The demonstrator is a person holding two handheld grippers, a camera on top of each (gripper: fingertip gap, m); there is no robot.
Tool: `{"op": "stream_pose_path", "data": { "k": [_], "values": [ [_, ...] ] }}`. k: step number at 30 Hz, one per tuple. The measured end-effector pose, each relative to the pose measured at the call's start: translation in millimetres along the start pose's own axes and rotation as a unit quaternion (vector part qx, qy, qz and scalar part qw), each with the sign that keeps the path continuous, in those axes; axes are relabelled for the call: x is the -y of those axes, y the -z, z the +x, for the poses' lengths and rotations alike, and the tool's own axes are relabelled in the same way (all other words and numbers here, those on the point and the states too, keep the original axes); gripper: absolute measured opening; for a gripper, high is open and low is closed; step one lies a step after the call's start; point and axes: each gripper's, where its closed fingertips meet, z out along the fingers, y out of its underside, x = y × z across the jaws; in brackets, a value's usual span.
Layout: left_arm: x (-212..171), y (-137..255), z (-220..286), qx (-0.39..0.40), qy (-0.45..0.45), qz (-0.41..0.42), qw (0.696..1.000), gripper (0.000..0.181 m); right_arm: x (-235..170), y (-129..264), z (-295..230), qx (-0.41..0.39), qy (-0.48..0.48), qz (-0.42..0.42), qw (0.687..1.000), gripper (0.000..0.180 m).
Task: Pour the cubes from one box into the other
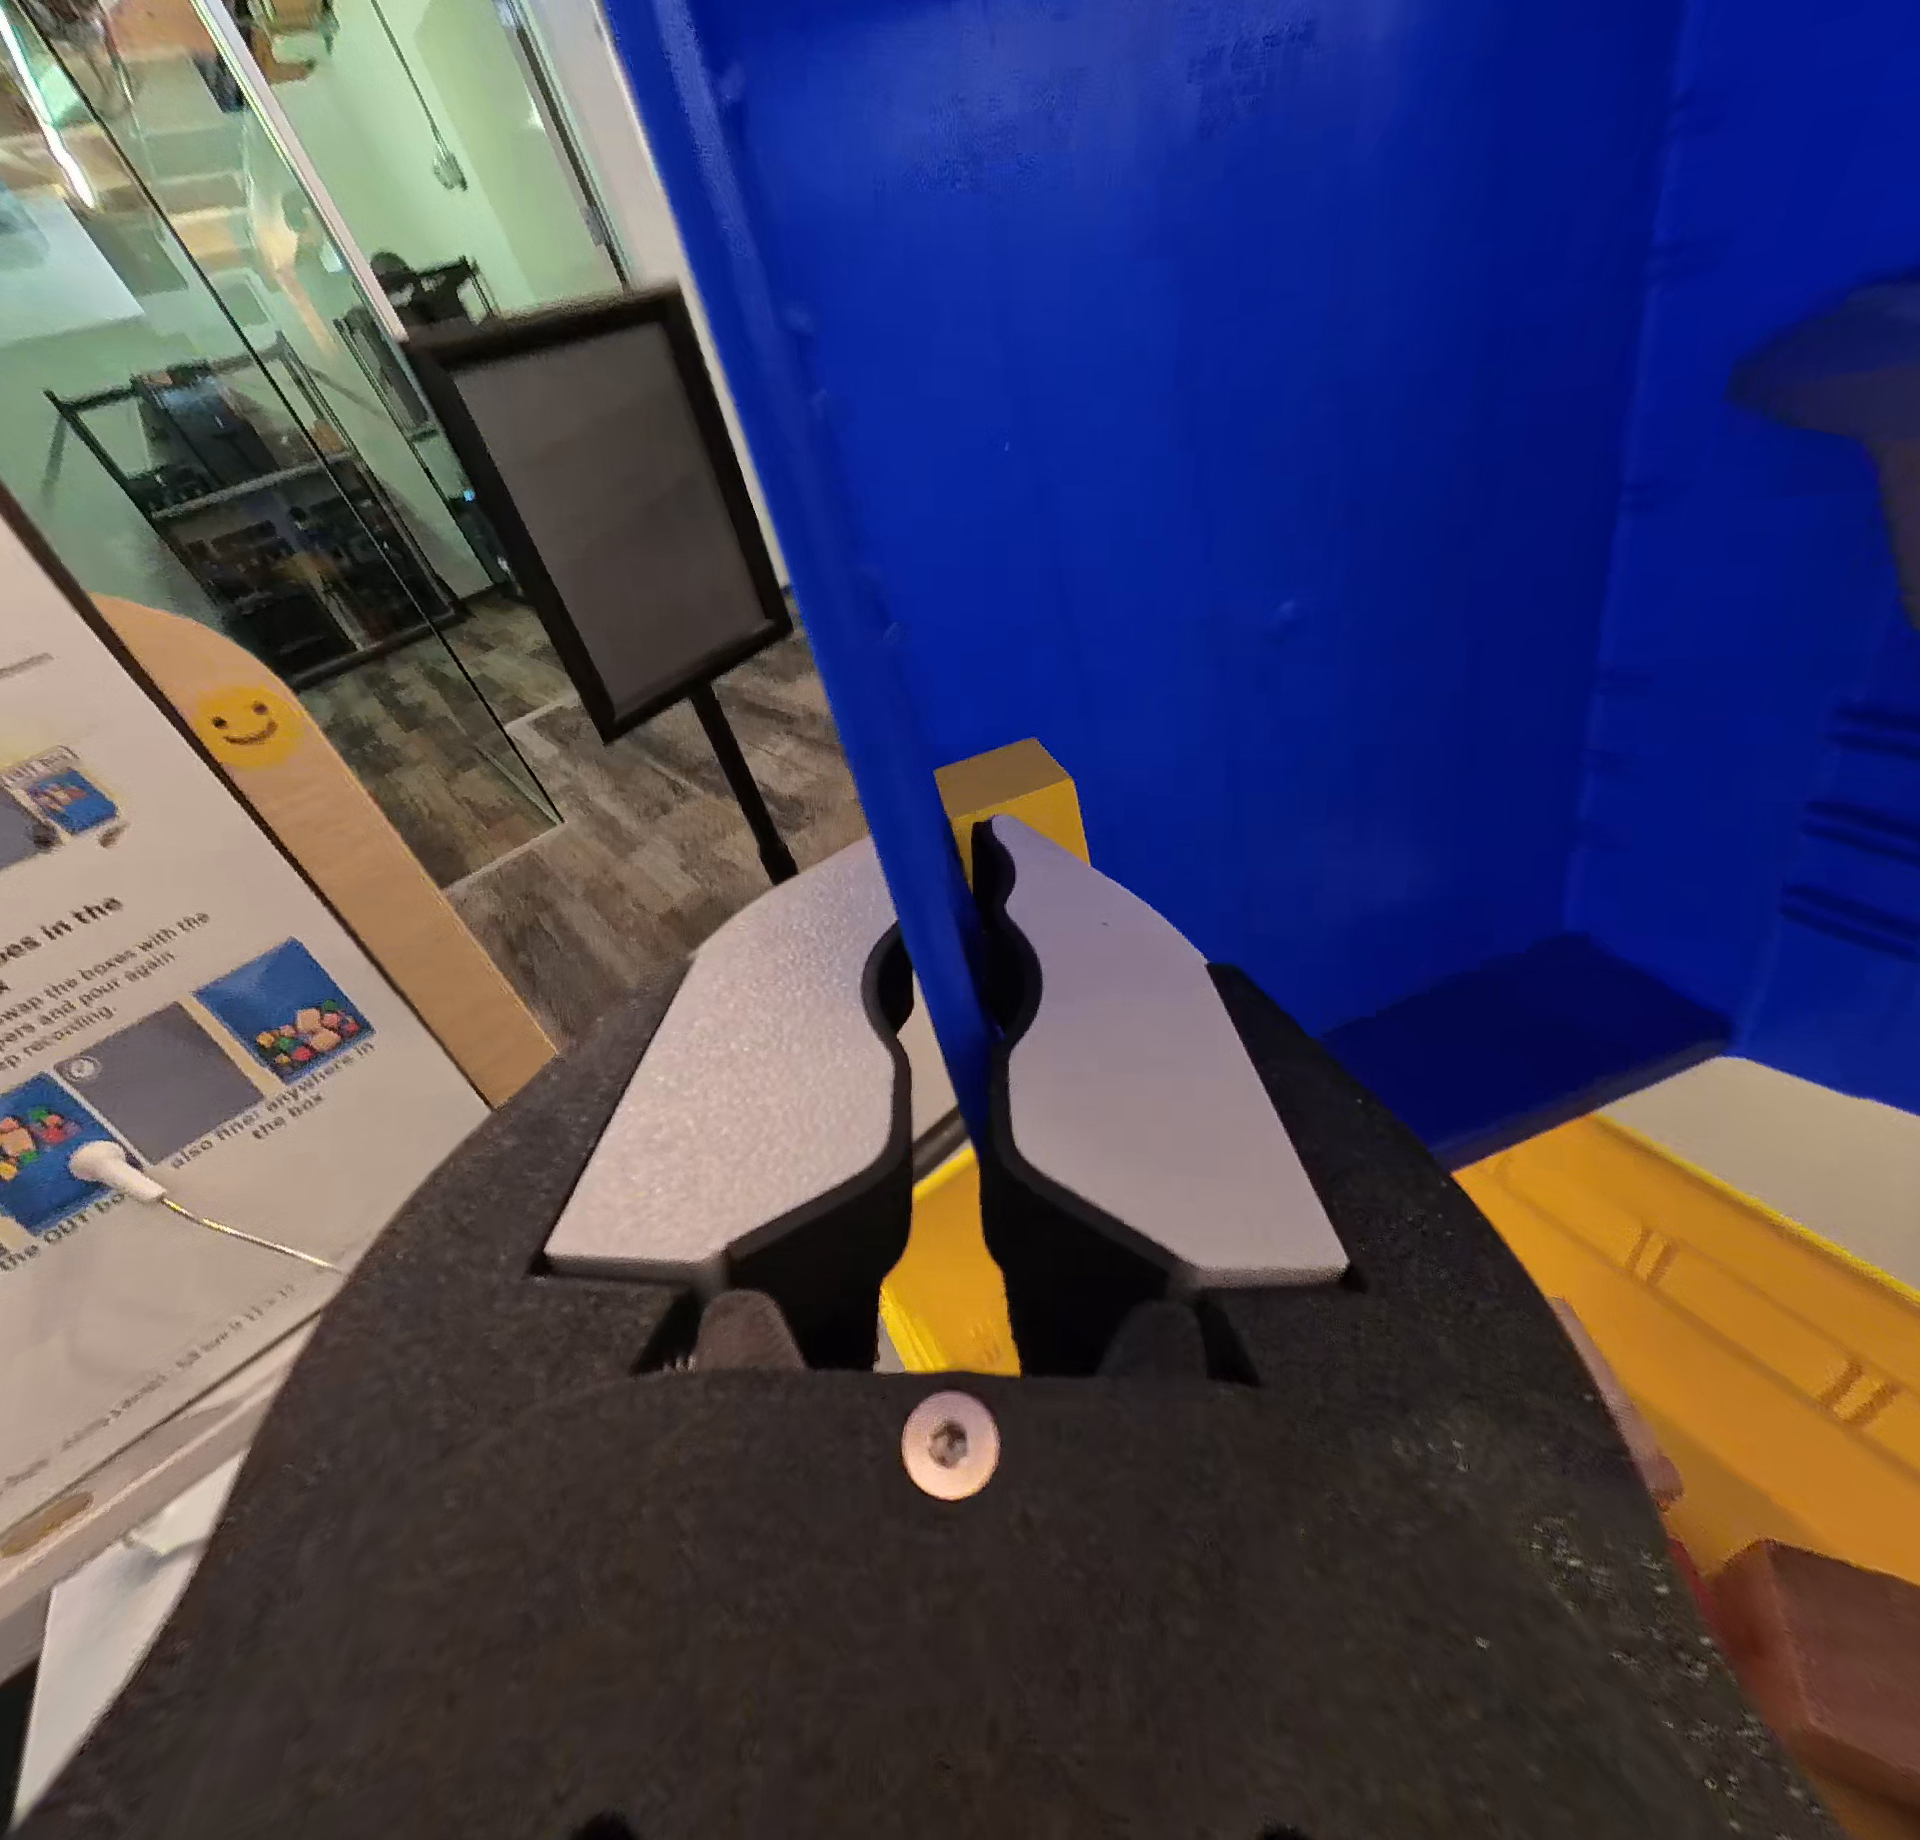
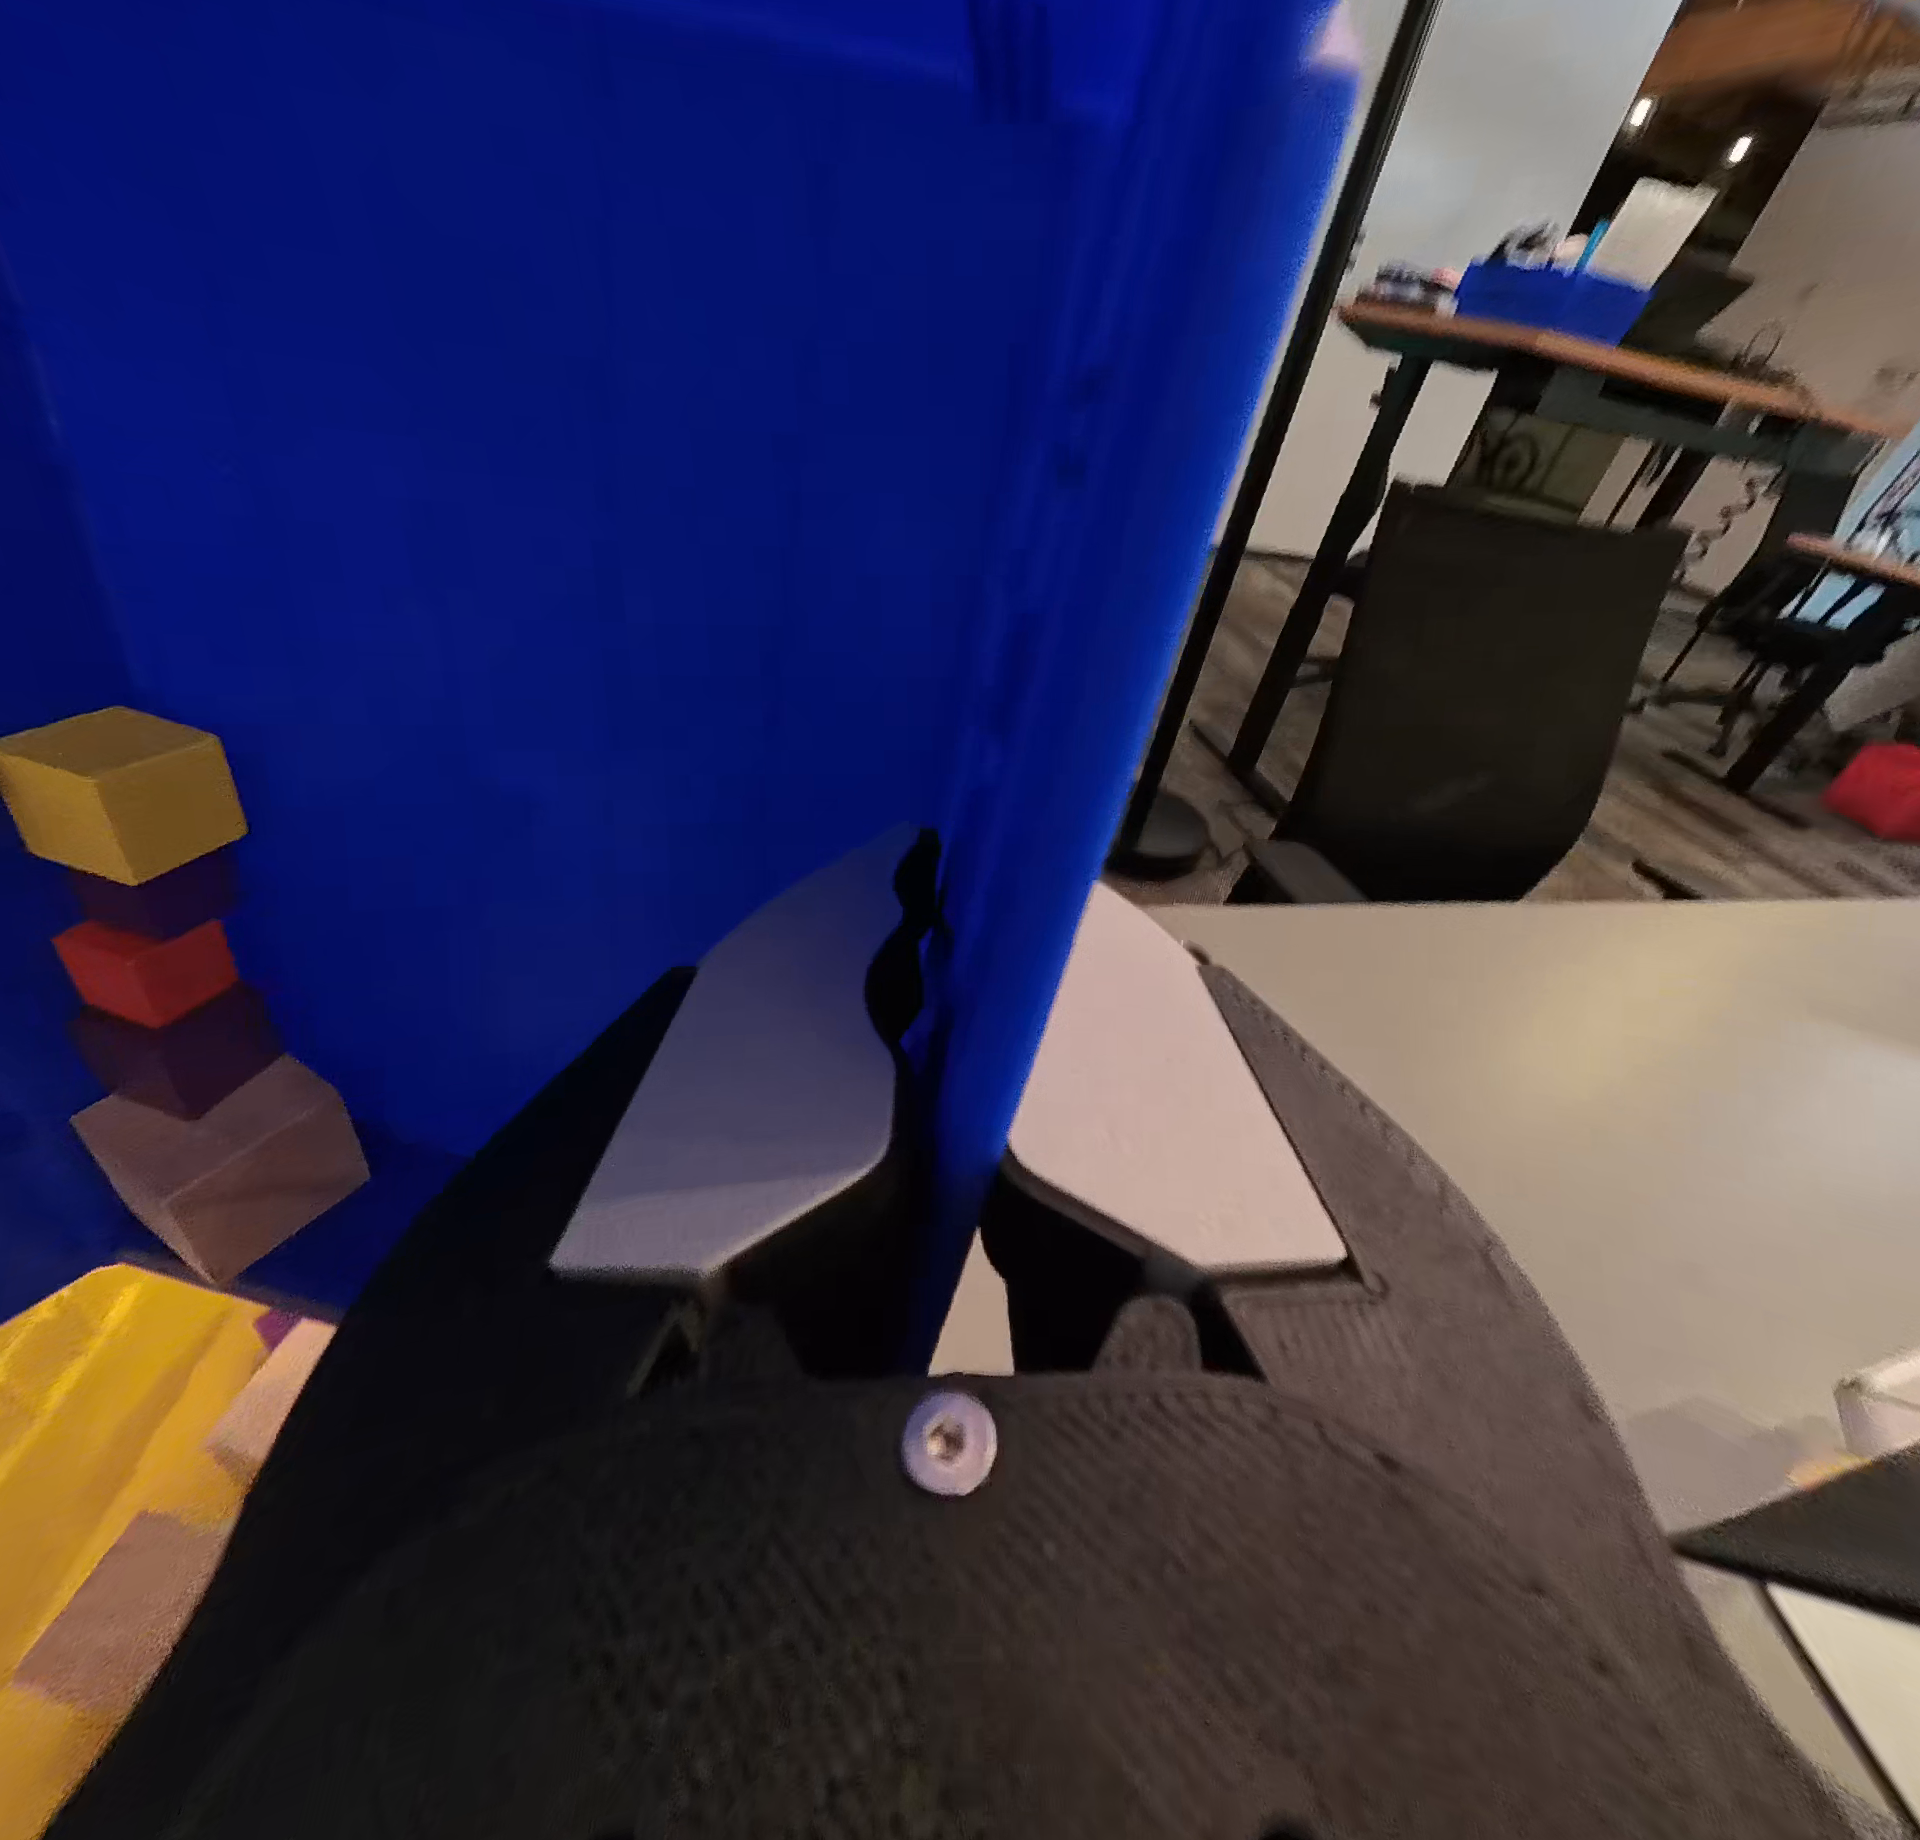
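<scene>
Blue box [image 1: 1299,440] tipped up steep over yellow box [image 1: 1714,1302], mid-pour, both grippers pinching its side walls.

Left gripper [image 1: 961,917] clamped on one wall w/ a yellow cube [image 1: 1013,798] just past the tip; right gripper [image 2: 951,917] clamped on opposite wall. In right wrist view, cubes [image 2: 156,980] sit stacked against the blue floor, not yet out. Best approach, judged: keep both pinches firm, tilt both sides evenly, lip over yellow box so cubes don't hit the counter [image 2: 1558,1115]. Yellow box interior mostly cut off; cube count unclear; right view blurred.
</scene>
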Motion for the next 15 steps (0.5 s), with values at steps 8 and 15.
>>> {"op": "stream_pose_path", "data": {
  "k": [8,15],
  "values": [
    [11.3,6.4,1.0,0.005,-0.015,0.065,0.998,0.01,19.0,10.2,1.9,-0.009,0.017,0.083,0.996,0.006],
    [-6.5,-8.0,4.2,-0.011,0.001,0.037,0.999,0.011,4.0,-2.5,3.0,-0.009,0.025,0.054,0.998,0.006]
  ]
}}
